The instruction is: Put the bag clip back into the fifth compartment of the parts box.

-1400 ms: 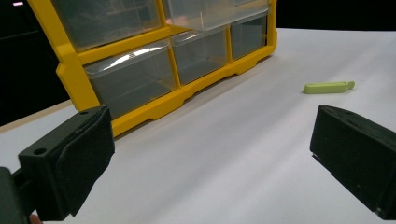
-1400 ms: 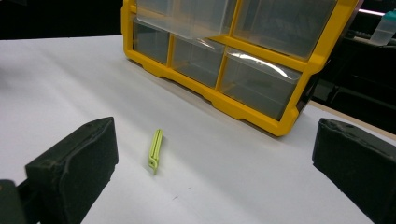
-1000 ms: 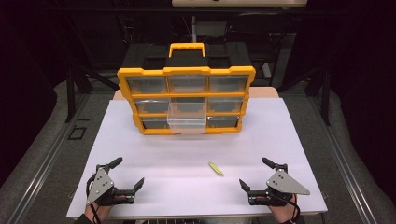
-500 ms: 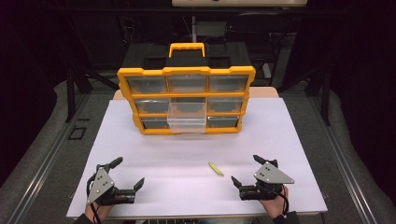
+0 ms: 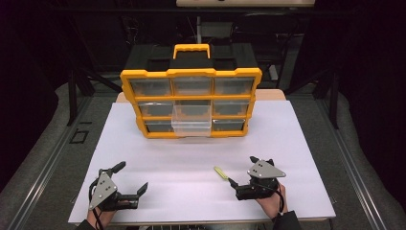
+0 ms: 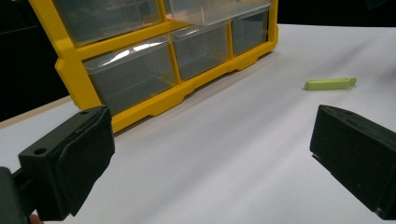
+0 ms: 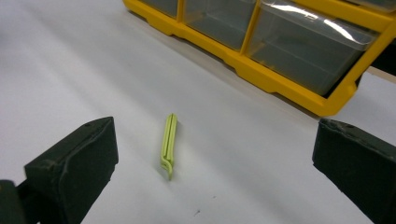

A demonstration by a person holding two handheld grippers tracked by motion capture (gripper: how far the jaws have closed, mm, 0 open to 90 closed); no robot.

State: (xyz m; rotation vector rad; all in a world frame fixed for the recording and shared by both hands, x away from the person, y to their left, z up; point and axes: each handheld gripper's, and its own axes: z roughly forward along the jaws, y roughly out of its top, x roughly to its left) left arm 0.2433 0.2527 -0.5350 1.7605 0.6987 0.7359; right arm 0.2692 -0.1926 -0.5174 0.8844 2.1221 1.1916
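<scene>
While resting low at the near edge of the white table (image 5: pixel 297 143), left gripper (image 5: pixel 130 177) spread wide, holding nothing. Right gripper (image 5: pixel 242 168) likewise wide, aimed at the green clip (image 5: pixel 220 172) lying flat just ahead. Seen from the right gripper view: clip (image 7: pixel 168 143) as two closed bars. Seen from above: yellow drawer organizer (image 5: pixel 191 103) upright, middle drawer (image 5: pixel 191 125) pulled out.

White tabletop (image 5: pixel 297 143) under even overhead light, grey padded floor (image 5: pixel 43 143) on both sides with dark metal rails (image 5: pixel 356 163), black unlit surroundings beyond, dark frame legs (image 5: pixel 72 98) at left, pale panel (image 5: pixel 244 2) along top edge.
</scene>
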